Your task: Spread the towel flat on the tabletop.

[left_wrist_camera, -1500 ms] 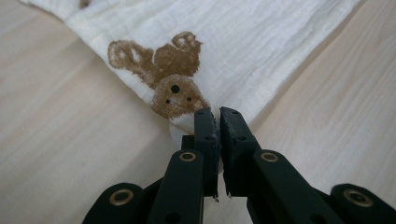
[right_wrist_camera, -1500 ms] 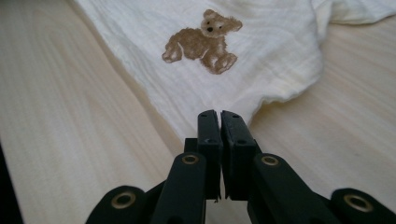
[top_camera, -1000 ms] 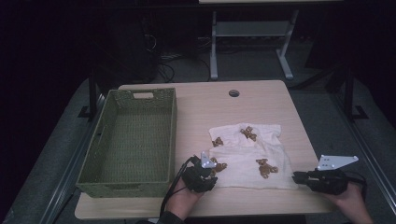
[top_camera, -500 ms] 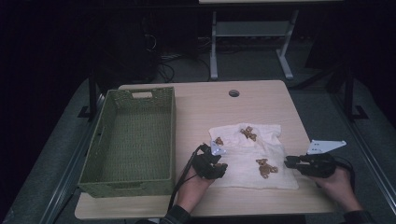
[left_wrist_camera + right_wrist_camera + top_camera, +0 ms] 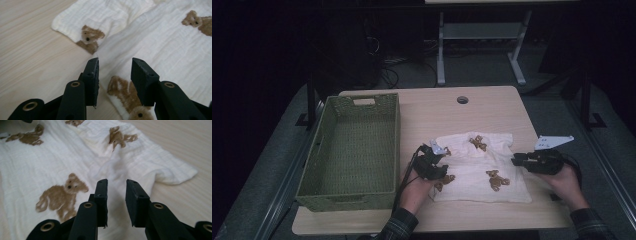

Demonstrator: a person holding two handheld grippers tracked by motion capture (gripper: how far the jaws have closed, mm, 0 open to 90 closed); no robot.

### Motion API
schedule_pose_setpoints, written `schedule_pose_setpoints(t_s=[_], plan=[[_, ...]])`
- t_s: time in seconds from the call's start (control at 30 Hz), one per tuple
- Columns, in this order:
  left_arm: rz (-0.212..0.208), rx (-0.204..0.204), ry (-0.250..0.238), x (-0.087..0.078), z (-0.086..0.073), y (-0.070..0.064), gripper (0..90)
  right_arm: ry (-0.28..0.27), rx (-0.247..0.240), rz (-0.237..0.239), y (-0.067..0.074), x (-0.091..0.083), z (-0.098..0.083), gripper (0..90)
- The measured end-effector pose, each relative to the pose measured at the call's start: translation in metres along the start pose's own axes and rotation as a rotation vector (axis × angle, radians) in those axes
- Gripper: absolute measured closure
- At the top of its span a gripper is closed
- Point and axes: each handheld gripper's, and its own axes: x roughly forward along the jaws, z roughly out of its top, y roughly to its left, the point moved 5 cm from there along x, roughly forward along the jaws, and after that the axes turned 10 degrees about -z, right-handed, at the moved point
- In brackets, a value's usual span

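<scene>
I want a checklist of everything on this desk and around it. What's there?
surface: light wooden table with a round cable hole.
job's things: white cloth with brown teddy bears, rumpled on the table; empty green woven basket beside it.
clutter: nothing seen.
grippers: left gripper over the cloth's edge, jaws apart, nothing pinched; right gripper above the cloth, jaws apart, nothing pinched.
cables: black cable trailing from the left gripper.
surroundings: dark room, grey floor, metal table frame behind.

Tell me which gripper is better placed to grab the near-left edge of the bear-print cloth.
Left. The left gripper hangs over the cloth's left edge, jaws open astride it; the right gripper is at the opposite side.
</scene>
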Motion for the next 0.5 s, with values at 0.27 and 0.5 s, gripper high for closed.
schedule_pose_setpoints(t_s=[0.27,0.5], plan=[[0.031,0.001,0.026,-0.006,-0.011,0.002,56.7,-0.013,0.03,-0.008,-0.02,0.017,0.018,69.2],[0.028,-0.008,0.023,-0.011,-0.014,0.001,56.1,0.001,0.075,-0.035,-0.045,0.041,0.027,67.7]])
